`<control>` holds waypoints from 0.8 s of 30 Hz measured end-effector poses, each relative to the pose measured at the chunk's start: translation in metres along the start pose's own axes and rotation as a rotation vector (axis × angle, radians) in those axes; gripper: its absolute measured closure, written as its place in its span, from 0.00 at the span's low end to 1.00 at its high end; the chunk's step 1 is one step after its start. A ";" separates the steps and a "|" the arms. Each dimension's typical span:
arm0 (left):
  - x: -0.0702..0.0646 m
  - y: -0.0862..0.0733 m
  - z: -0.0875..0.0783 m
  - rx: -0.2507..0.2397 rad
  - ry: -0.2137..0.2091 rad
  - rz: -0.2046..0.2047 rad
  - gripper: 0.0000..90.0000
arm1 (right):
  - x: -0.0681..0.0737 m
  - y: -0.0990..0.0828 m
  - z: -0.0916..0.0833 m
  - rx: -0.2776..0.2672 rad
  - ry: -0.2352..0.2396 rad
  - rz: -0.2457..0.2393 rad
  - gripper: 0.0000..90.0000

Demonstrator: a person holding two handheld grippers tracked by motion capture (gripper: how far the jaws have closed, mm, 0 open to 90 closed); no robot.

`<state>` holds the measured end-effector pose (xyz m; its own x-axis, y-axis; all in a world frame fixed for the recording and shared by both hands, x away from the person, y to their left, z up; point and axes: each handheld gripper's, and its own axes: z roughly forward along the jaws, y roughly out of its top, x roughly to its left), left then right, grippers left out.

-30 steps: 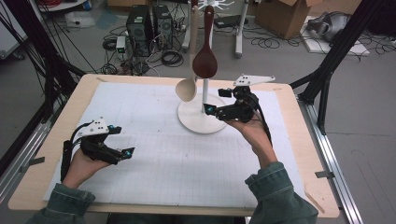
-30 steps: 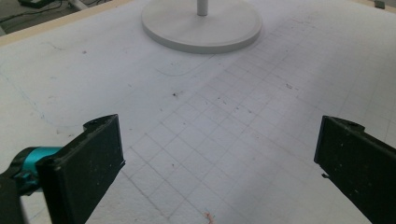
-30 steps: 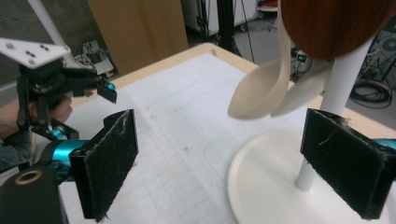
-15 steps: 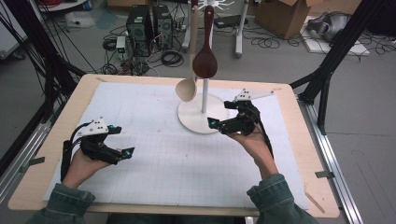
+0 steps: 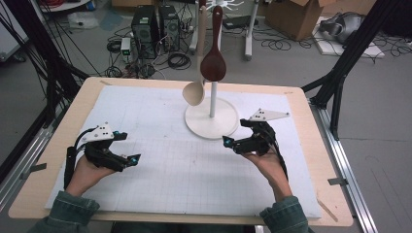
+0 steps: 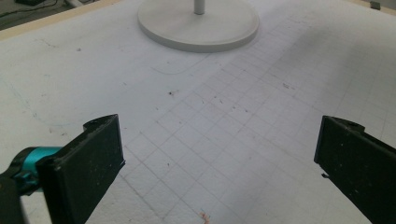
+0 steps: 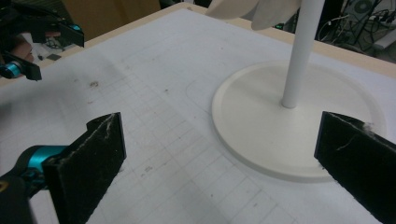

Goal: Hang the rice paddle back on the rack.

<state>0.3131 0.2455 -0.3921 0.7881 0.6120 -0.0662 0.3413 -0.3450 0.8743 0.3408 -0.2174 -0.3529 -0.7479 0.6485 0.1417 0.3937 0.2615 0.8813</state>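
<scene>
The right gripper (image 5: 232, 143) sits low on the white mat (image 5: 160, 121) just beside the stand's round base (image 5: 212, 119), its jaws having just opened to full width with nothing between them, while the left gripper (image 5: 130, 160) rests well apart at the mat's near left, equally wide and empty. The dark spoon (image 5: 213, 60) and pale spoon (image 5: 194, 92) hang from the stand, so a careless sideways move could probably knock the base and set them swinging or dropping. The high view shows both spoons whole, whereas the right gripper view offers the pole (image 7: 299, 51) and base up close.
</scene>
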 end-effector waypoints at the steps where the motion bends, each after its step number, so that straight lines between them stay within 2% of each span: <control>1: 0.000 0.000 0.000 0.000 -0.001 -0.001 0.02 | -0.001 -0.003 -0.002 -0.002 -0.006 0.003 0.01; 13: 0.001 -0.005 0.003 0.008 0.000 -0.012 0.02 | -0.004 -0.041 -0.017 -0.006 -0.047 0.068 0.01; 24: 0.003 -0.014 0.007 0.012 0.002 -0.031 0.02 | -0.003 -0.064 -0.026 -0.021 -0.070 0.088 0.01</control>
<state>0.3139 0.2470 -0.4074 0.7760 0.6241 -0.0918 0.3714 -0.3344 0.8662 0.3038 -0.2552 -0.3981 -0.6716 0.7168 0.1877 0.4446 0.1871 0.8760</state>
